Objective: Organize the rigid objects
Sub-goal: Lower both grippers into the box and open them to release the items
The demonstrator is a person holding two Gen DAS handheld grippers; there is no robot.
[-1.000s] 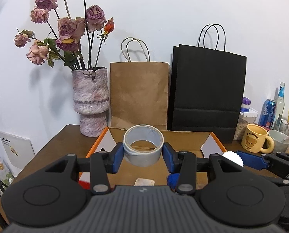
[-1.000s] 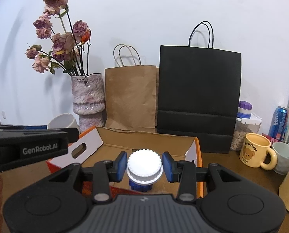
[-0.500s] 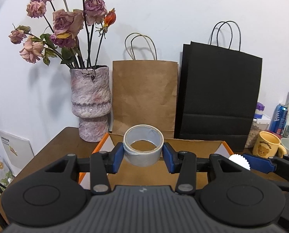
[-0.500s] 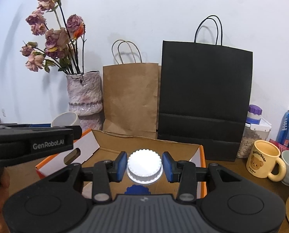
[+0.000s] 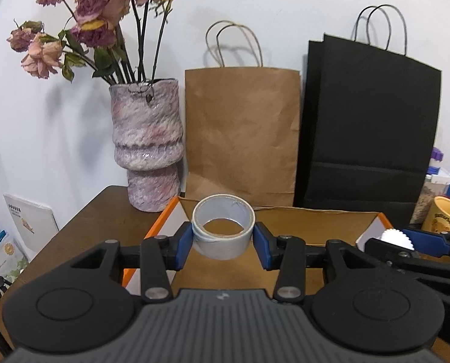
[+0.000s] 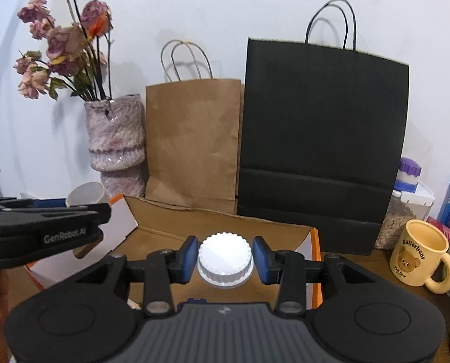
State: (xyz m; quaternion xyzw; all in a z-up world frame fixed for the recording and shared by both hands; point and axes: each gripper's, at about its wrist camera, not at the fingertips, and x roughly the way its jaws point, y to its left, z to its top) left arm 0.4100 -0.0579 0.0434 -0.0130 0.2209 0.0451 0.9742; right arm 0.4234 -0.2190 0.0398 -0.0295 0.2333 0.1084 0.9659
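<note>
Grey tape roll point(image 5: 223, 230), centre frame over the cardboard box point(image 5: 300, 220), sits clamped in my left gripper point(image 5: 223, 243): light, stiff, held across its outer wall. My right gripper point(image 6: 225, 261) pinches the ridged white cap point(image 6: 225, 260), light and rigid.

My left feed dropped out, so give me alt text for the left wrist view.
The left gripper is shut on a grey tape roll, held above an open cardboard box on a brown table. Behind stand a vase of dried roses, a brown bag and a black bag.
</note>
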